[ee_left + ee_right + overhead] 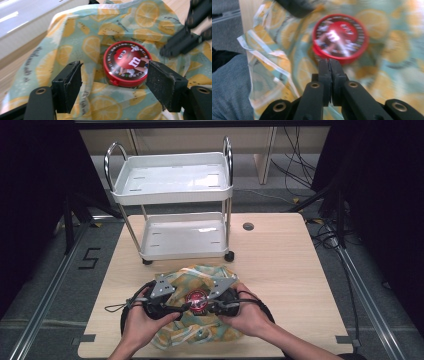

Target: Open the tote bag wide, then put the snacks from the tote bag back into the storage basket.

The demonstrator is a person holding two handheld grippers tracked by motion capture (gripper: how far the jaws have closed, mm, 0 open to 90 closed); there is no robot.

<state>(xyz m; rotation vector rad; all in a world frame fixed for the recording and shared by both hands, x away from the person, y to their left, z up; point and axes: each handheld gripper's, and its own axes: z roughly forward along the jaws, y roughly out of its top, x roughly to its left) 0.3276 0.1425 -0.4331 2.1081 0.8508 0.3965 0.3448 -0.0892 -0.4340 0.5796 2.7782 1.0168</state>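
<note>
Both hands at table's near edge: left gripper (113, 86) jaws apart beside red tin (127, 63) on lemon-print cloth (75, 45); right gripper (329, 65) jaws together, empty.

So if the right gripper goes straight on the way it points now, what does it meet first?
Probably the red round tin, lying on the lemon-print cloth just ahead of the shut right gripper; depth is unclear.

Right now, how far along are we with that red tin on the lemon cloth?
Done: the red tin sits on the spread lemon cloth. In hand: the left gripper is open near the tin, without gripping it; the right gripper is shut beside it. Left, likely: handling the tin; the white cart looks unloaded.
</note>
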